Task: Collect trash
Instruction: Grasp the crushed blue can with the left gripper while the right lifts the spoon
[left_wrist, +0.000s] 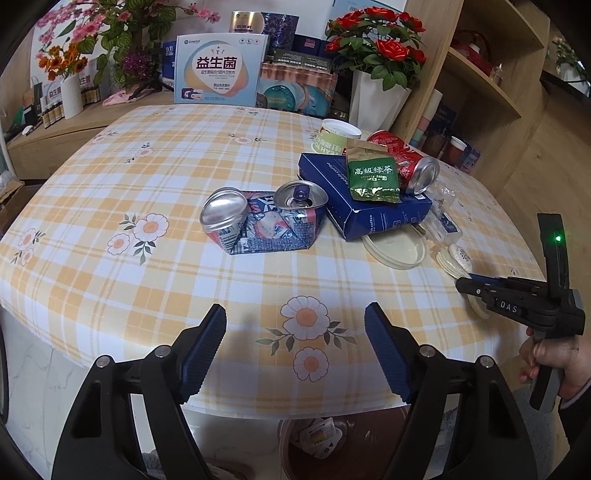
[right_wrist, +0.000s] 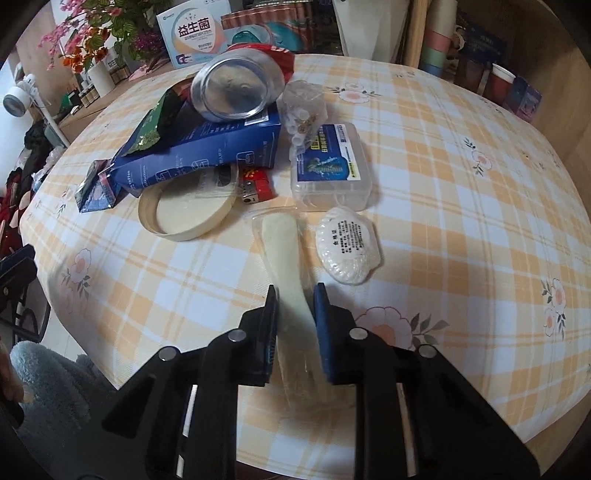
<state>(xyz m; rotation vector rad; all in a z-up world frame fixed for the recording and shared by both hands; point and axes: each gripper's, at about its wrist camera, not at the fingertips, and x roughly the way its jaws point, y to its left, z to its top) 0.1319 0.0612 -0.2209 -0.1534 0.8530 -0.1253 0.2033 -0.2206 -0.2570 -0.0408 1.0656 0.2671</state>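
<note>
The right hand-held gripper (right_wrist: 295, 295) is clamped on a wrapped pale spoon (right_wrist: 286, 254), apparently mid-pickup and needing lifting binward, while the left hand-held gripper (left_wrist: 295, 325) hangs apart.

I am reading 高级绿茶 on the green tea packet (left_wrist: 373, 178) lying on the blue box (left_wrist: 364, 206), whose side is showing "coffee". Beyond the tabletop's far edge, the light-blue box (left_wrist: 220, 70) is displaying 益生菌. The right gripper (left_wrist: 466, 285) is carrying "DAS" on its body. Other print is staying too small for me.
</note>
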